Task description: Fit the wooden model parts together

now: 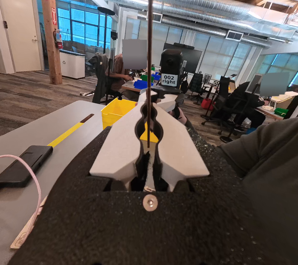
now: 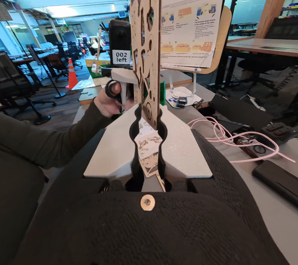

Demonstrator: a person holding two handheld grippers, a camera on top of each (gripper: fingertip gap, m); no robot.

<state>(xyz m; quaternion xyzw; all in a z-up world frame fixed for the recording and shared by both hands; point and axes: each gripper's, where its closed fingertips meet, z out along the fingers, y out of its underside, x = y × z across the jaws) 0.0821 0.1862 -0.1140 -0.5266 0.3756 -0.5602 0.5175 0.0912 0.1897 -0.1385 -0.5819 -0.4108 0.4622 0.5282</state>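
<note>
A thin laser-cut wooden sheet [image 2: 145, 47] with several cut-out parts stands upright between both grippers. In the left wrist view it shows edge-on as a dark vertical line [image 1: 150, 47]. My left gripper [image 1: 149, 103] is shut on its lower edge. In the right wrist view the left gripper [image 2: 122, 76] sits behind the sheet, held by a hand. My right gripper [image 2: 150, 108] has its jaws apart, and the sheet's near lower corner stands between them, against the right finger. The right gripper also shows beyond the sheet in the left wrist view [image 1: 157, 98].
A yellow bin [image 1: 116, 111] stands at the far edge of the grey table [image 1: 48, 120]. A black phone [image 1: 24, 165] and pink cable [image 2: 225, 137] lie on the table. An instruction sheet on a stand [image 2: 190, 23], a green bin [image 2: 162, 94] and a leaflet [image 2: 148, 144] are ahead. Left and right tips are no more than a few centimetres apart.
</note>
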